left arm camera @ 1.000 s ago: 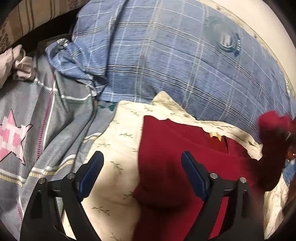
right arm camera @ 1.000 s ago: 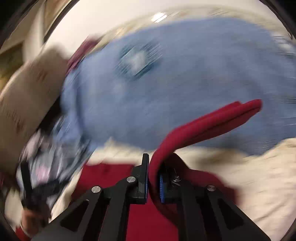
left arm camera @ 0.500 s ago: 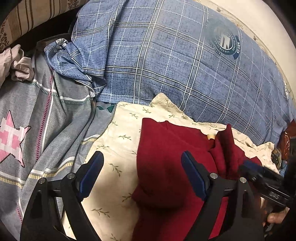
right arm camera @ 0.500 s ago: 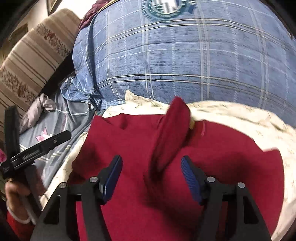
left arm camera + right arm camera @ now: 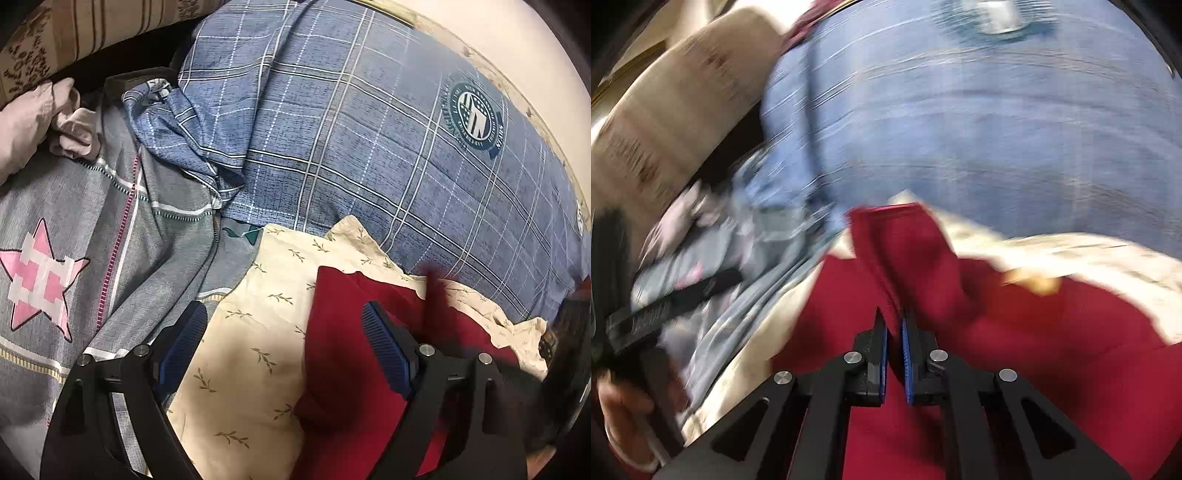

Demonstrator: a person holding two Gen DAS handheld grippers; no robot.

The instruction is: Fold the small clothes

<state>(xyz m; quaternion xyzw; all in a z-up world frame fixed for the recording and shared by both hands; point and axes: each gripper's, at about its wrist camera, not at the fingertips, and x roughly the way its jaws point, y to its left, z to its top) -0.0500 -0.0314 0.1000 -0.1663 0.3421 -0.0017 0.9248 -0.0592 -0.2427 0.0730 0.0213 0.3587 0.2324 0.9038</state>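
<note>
Left wrist view shows the left gripper (image 5: 284,350) with its 2 blue-padded fingers spread wide apart and nothing between them but cloth lying below. Under the left finger lies a cream sheet (image 5: 251,354) printed with small sprigs, and under and just beyond the right finger lies the red garment (image 5: 343,332), spread on that sheet. A blurred red flap (image 5: 439,291) stands up from the garment ahead and to the right of the right finger. Farther ahead sits a big blue plaid pillow (image 5: 369,147) with a round badge (image 5: 474,114) toward its right end. Off to the left is a grey cover (image 5: 74,221) with a pink star (image 5: 38,273), and at the far left a crumpled pale cloth (image 5: 55,122) beside a striped cushion (image 5: 92,26). Right wrist view is smeared by motion, yet the right gripper (image 5: 894,332) is plain enough: its fingers are drawn close together and pinch a raised fold of the red garment (image 5: 1052,332), which rises straight ahead of the tips as a strip (image 5: 901,251). More red cloth lies beneath and to the right of those fingers, on the cream sheet (image 5: 1089,251). Beyond is the blue pillow (image 5: 960,110), and at the far left the other gripper (image 5: 668,306) shows in a hand (image 5: 620,406).
</note>
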